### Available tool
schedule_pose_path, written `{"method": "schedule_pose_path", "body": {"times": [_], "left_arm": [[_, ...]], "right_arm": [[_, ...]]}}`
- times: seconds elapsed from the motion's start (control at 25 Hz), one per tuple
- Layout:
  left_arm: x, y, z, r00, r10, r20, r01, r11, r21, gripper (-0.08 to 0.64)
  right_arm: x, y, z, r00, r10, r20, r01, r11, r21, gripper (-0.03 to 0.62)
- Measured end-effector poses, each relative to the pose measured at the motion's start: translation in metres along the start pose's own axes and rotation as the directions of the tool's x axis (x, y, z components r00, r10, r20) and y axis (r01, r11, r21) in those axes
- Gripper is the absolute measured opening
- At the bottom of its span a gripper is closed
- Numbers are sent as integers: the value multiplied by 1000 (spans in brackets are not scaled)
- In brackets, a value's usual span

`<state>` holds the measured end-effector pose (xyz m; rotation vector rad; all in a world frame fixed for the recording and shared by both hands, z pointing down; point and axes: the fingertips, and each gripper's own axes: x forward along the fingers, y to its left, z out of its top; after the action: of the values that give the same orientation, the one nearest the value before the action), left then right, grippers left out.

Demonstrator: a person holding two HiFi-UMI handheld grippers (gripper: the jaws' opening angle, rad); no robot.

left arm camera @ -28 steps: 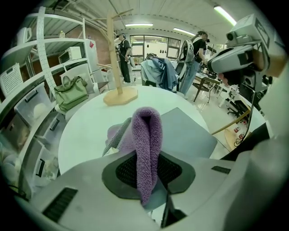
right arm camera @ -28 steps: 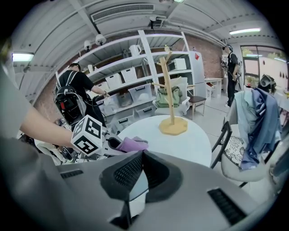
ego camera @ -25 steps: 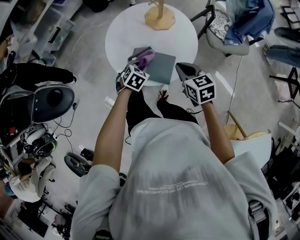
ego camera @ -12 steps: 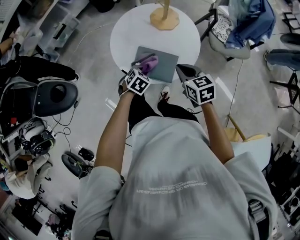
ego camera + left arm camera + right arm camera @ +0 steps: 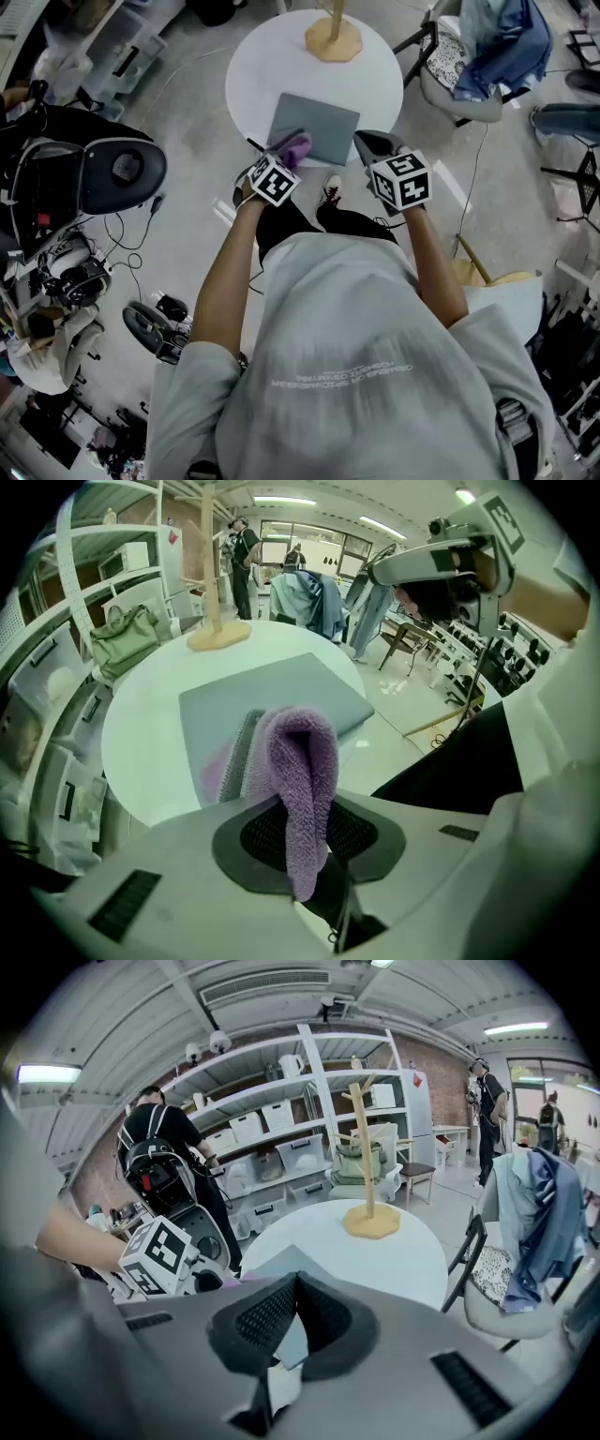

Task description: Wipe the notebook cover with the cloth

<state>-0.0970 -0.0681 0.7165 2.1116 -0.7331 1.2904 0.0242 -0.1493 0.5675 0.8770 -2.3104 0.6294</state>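
Left tool (image 5: pixel 287 153) is clamping the purple cloth (image 5: pixel 302 761) at the gray notebook's (image 5: pixel 319 122) lower-left corner on the white table (image 5: pixel 272 56); right tool (image 5: pixel 367 142) is hovering closed nearby.

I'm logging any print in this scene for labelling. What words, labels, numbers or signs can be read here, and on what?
Nothing here reads clearly.
Across the back of the person's grey shirt: two lines of print, too blurred to read.
On the left marker cube and right marker cube: black-and-white squares only, no letters.
On the notebook cover and cloth: no print.
A red label on the white cabinet: too small to read.
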Motion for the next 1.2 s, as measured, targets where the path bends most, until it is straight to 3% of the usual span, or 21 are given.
{"method": "schedule_pose_path", "body": {"times": [0.12, 0.24, 0.44, 0.56, 0.64, 0.72, 1.04, 1.2], "left_arm": [[-17, -5, 2, 1000, 1, 23, -1, 1000, -27, 77], [-47, 6, 28, 990, 39, 135, -28, 996, -88, 77], [-88, 45, 97, 938, 154, 309, -131, 987, -95, 77], [-93, 62, 138, 909, 199, 367, -188, 980, -66, 77], [-84, 67, 157, 901, 204, 383, -202, 978, -46, 77], [-69, 68, 167, 907, 189, 377, -192, 981, -30, 77], [12, 55, 161, 970, 82, 229, -88, 996, 15, 77], [37, 39, 144, 981, 48, 187, -49, 999, 1, 78]], "right_arm": [[-2, -5, -1, 1000, -1, 3, 1, 1000, 5, 2], [-5, -12, -3, 1000, -15, 4, 15, 1000, 14, 2], [-9, -17, -2, 999, -39, 25, 38, 998, 47, 2], [-11, -17, 1, 998, -46, 43, 43, 997, 66, 2], [-15, -17, 4, 997, -54, 54, 50, 996, 73, 2], [-19, -18, 7, 996, -63, 65, 58, 995, 80, 2], [-22, -26, -2, 995, -85, 50, 80, 991, 104, 2], [-24, -34, -13, 995, -90, 32, 86, 989, 118, 2]]}}
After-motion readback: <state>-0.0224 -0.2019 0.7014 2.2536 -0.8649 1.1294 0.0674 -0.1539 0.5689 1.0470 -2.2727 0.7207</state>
